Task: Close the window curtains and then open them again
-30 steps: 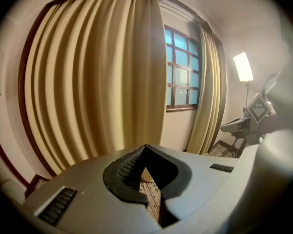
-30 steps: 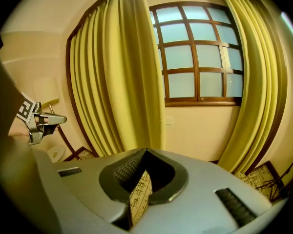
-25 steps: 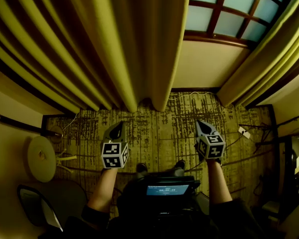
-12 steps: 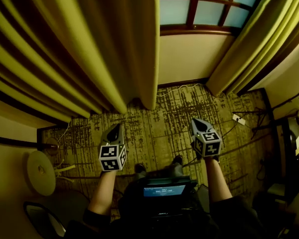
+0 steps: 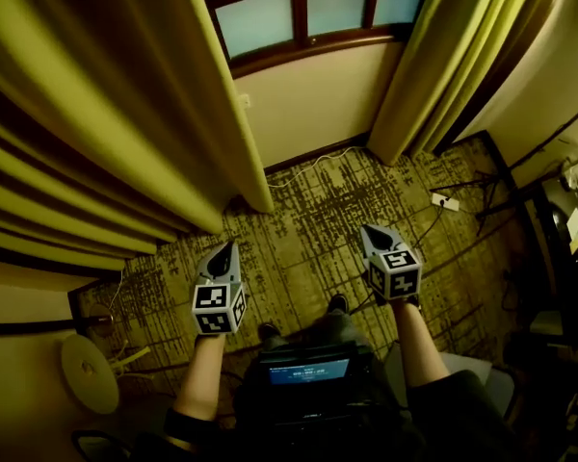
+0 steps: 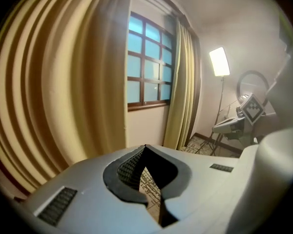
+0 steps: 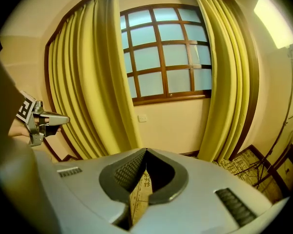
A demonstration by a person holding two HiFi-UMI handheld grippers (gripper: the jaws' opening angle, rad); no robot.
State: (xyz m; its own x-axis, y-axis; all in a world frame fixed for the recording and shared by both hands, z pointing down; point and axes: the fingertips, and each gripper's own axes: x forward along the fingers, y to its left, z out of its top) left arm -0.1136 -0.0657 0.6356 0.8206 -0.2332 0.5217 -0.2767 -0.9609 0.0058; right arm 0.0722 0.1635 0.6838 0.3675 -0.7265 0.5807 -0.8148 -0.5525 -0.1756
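Two yellow curtains hang drawn apart, with the wood-framed window (image 5: 299, 8) bare between them. The left curtain (image 5: 125, 114) fills the head view's left; the right curtain (image 5: 443, 56) hangs at the upper right. My left gripper (image 5: 227, 248) is shut and empty, held over the carpet short of the left curtain's hem. My right gripper (image 5: 376, 231) is also shut and empty, well short of the right curtain. The left gripper view has the left curtain (image 6: 53, 82) close beside the left gripper (image 6: 145, 147). In the right gripper view the right gripper (image 7: 145, 152) faces the window (image 7: 166, 52).
Patterned carpet (image 5: 308, 248) covers the floor. A power strip (image 5: 444, 201) and cables lie at the right, below the right curtain. A white round disc (image 5: 89, 373) lies at the lower left. A lit lamp panel (image 6: 219, 61) on a stand is at the room's right.
The head view has swung: the curtains and window slid leftward and more of the window shows. Both grippers stayed shut and empty, low over the carpet.
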